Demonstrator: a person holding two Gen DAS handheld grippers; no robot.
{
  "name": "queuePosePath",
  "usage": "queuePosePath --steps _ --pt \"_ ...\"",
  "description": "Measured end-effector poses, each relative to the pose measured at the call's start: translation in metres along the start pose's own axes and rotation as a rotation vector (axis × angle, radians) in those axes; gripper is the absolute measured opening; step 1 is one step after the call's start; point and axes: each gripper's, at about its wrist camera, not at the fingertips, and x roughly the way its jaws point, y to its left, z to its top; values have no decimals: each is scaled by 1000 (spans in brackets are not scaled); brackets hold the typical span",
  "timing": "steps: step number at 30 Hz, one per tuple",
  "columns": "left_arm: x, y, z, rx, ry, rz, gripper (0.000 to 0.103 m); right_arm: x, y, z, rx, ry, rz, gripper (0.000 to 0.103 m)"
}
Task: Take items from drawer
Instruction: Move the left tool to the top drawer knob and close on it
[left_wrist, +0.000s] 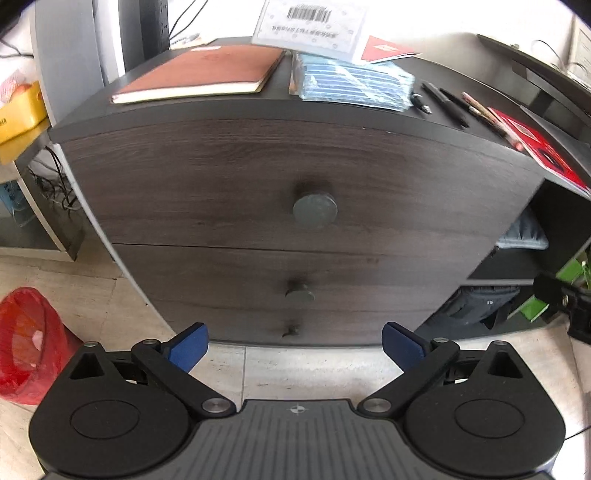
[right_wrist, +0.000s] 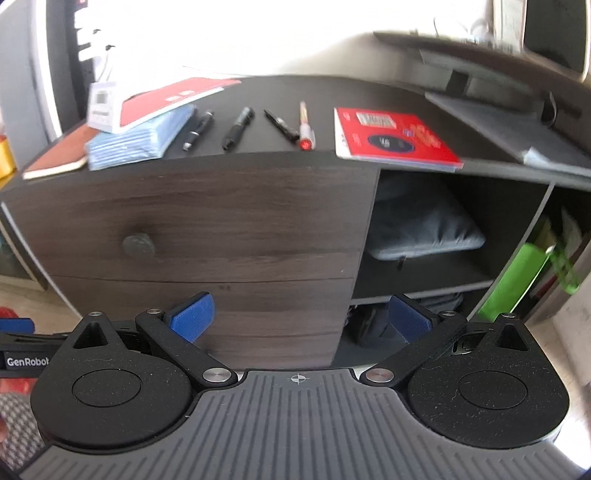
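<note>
A dark wood drawer unit stands before me with its top drawer (left_wrist: 258, 177) shut and a round knob (left_wrist: 315, 211) at its middle. A second drawer knob (left_wrist: 299, 294) sits below. My left gripper (left_wrist: 294, 347) is open and empty, well back from the drawer front, facing the knobs. My right gripper (right_wrist: 300, 318) is open and empty, facing the unit's right edge; the top knob (right_wrist: 137, 245) is to its upper left. On the unit's top lie a brown notebook (left_wrist: 199, 75), a blue packet (left_wrist: 351, 83), several pens (right_wrist: 240, 125) and a red booklet (right_wrist: 391, 134).
An open shelf right of the drawers holds a grey cushion (right_wrist: 424, 229). A green object (right_wrist: 517, 277) stands further right. A red plastic bag (left_wrist: 29, 343) lies on the tiled floor at left. A yellow box (left_wrist: 18, 114) sits at far left.
</note>
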Motion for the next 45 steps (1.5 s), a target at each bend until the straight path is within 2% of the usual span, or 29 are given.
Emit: queuePosePath --steps 5,7,8,13,16,18,20,23,27,30,38,42,43,44,45 --pt "24 5 20 -23 -24 -22 89 29 -13 6 69 8 51 103" --pt "31 5 27 -8 -28 -45 77 39 -15 5 75 10 56 103" --pt "34 4 30 0 -29 -53 76 44 -16 4 74 15 55 103" --pt "47 -2 36 21 -36 -35 77 65 -12 4 39 34 17 102" --pt "54 -6 37 23 -41 -22 79 74 -6 4 -23 30 -8 96" --pt "59 -7 38 23 -40 -28 79 79 -6 5 -46 42 -2 94" --pt "64 -8 41 19 -41 -36 79 84 -8 7 -33 61 43 90" --pt "72 -11 51 17 -50 -48 78 89 -12 8 5 68 72 90" --pt "83 -10 66 -5 -49 -41 84 98 -11 10 -6 83 52 93" --pt "91 -10 78 -23 -28 -38 84 102 -13 12 -2 90 52 94" --pt "102 -18 98 22 -17 16 82 114 -20 22 -16 94 30 96" --pt "109 -21 98 10 23 -21 60 121 -24 25 -26 95 21 97" --pt "110 -21 99 -2 34 -42 44 122 -26 27 -33 93 17 97" --pt "111 -21 99 -15 43 -70 43 123 -28 28 -37 92 9 97" --pt "111 -23 98 -9 40 -65 42 125 -30 29 -40 90 3 97"
